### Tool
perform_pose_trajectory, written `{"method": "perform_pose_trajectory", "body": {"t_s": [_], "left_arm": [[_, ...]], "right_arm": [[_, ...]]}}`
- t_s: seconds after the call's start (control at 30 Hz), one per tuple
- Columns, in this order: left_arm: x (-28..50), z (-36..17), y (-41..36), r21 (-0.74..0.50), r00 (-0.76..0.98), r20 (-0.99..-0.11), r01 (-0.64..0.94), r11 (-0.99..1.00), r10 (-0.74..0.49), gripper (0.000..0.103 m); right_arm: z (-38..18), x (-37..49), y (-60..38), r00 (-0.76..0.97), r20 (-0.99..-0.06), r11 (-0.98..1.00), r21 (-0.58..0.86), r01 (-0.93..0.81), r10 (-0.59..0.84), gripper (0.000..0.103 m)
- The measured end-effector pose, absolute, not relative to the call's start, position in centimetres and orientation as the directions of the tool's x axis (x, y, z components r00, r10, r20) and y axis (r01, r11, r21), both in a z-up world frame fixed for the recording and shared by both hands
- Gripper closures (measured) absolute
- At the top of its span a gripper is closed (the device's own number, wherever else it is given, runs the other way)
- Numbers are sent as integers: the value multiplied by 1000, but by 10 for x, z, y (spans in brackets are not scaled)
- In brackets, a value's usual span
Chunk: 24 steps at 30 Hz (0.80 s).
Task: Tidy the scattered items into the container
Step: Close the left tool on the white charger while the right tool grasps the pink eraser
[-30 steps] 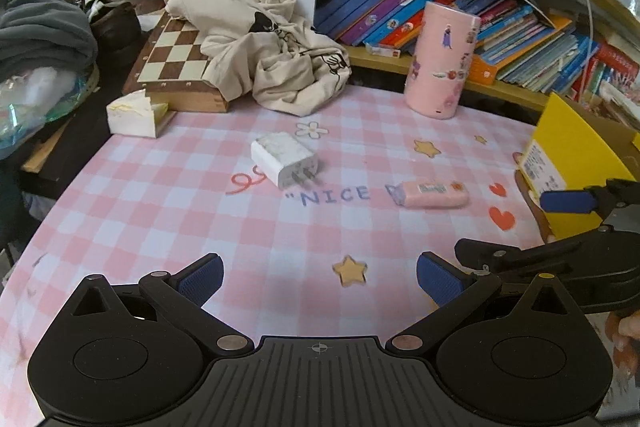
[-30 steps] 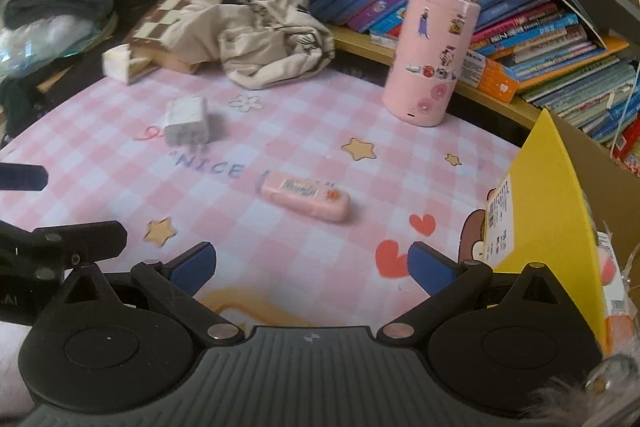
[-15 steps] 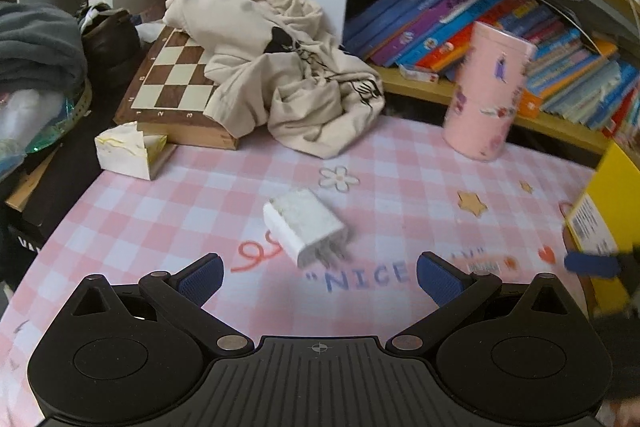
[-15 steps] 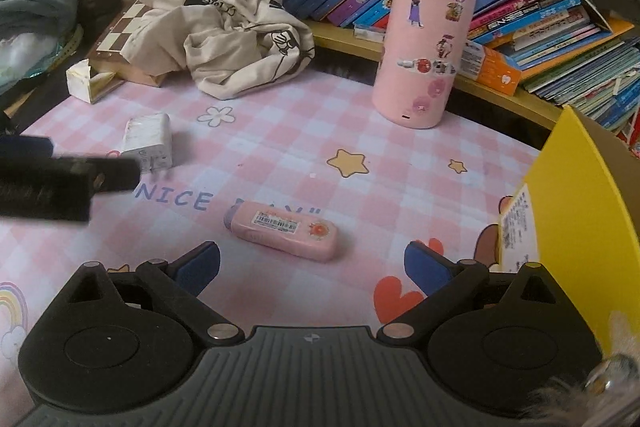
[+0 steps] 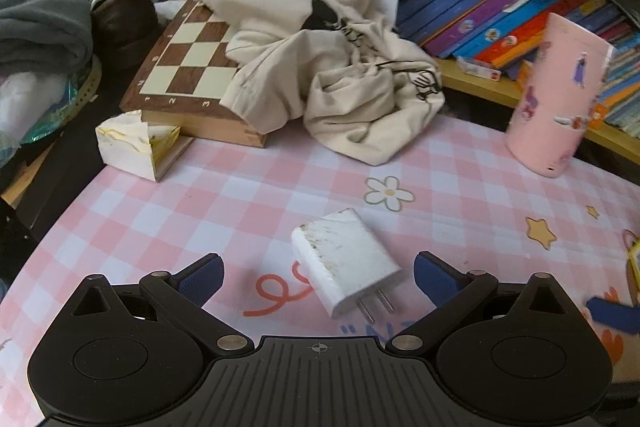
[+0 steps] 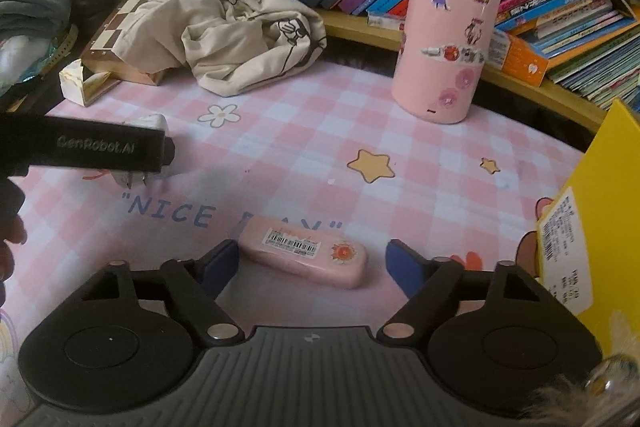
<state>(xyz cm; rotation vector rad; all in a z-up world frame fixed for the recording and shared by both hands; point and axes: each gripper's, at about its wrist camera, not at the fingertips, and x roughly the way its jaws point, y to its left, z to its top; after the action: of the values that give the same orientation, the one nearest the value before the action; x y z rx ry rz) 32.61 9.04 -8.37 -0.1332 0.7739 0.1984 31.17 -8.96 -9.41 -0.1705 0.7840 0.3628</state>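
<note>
A white plug charger [image 5: 346, 261] lies on the pink checked mat, prongs toward me, between the open fingers of my left gripper [image 5: 319, 277]. A flat pink case [image 6: 306, 255] with a barcode label lies between the open fingers of my right gripper [image 6: 313, 261]. The yellow box [image 6: 600, 223], the container, stands at the right edge of the right wrist view. The left gripper's black body [image 6: 84, 147] shows at the left of that view, hiding most of the charger.
A tall pink cylinder with stickers [image 6: 444, 39] stands at the back right. A cream garment [image 5: 320, 51] lies over a chessboard [image 5: 184, 67] at the back. A small white carton [image 5: 132, 147] sits at the left. Bookshelves run behind.
Both grippers have moved forward. The charger now sits between the left fingers and the pink case between the right fingers. Both stay open.
</note>
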Motion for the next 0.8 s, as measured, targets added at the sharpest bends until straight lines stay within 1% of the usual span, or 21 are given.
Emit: {"method": "perform_pose_trajectory", "body": {"t_s": [0.1, 0.13, 0.23, 0.37, 0.43, 0.47, 0.5, 0.77, 0.8], "left_arm": [[331, -87, 91, -42, 689, -712, -236, 971, 137, 4], [332, -87, 91, -39, 686, -714, -238, 971, 139, 4], [337, -89, 90, -34, 679, -720, -244, 969, 146, 7], [342, -93, 89, -34, 673, -727, -236, 971, 138, 14], [342, -92, 86, -19, 677, -723, -216, 976, 136, 28], [342, -91, 85, -16, 676, -725, -204, 979, 129, 33], [342, -90, 85, -13, 675, -727, -192, 981, 122, 42], [329, -84, 92, -92, 667, -743, -197, 976, 64, 44], [326, -83, 93, -102, 668, -742, -197, 975, 58, 47]], "right_arm": [[-96, 313, -90, 644, -715, 921, 0, -390, 273, 32], [-96, 313, -90, 643, -714, 919, 5, -393, 278, 36], [-95, 313, -90, 643, -711, 918, 9, -397, 285, 36], [-95, 314, -90, 643, -710, 916, 11, -400, 289, 37], [-95, 314, -91, 641, -710, 916, 13, -401, 291, 37], [-95, 314, -92, 640, -711, 917, 16, -399, 291, 37], [-95, 314, -92, 640, -712, 918, 18, -396, 290, 37], [-90, 309, -96, 641, -710, 920, 26, -391, 292, 37], [-89, 307, -96, 641, -708, 919, 27, -393, 296, 37]]}}
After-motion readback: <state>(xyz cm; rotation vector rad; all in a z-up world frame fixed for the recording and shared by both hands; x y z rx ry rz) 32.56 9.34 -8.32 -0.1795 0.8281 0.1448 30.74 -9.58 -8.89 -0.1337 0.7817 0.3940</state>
